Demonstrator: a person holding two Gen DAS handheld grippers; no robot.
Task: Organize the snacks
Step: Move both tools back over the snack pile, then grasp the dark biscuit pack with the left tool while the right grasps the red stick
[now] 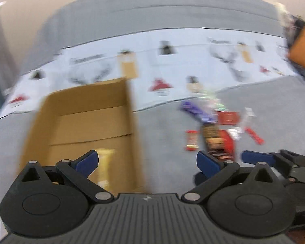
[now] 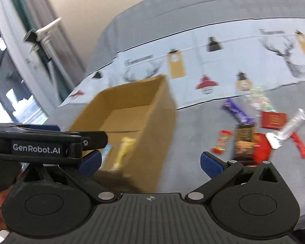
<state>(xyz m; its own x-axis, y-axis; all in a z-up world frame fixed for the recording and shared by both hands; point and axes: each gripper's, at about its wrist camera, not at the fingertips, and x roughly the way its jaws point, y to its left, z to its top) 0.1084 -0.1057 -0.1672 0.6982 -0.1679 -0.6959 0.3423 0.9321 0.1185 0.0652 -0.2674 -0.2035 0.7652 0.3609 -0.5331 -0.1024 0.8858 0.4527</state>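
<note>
An open cardboard box stands on the grey table, also in the right wrist view, with a yellow snack and a blue packet inside. Several snacks lie to its right: a purple bar, a brown pack, a red box, a silver wrapper, a small red packet. They show blurred in the left wrist view. My left gripper is open and empty above the box's near right edge. My right gripper is open and empty beside it.
A white printed paper strip with deer and lamp pictures lies behind the box. The left gripper's body fills the left of the right wrist view. A window and a curtain are at far left.
</note>
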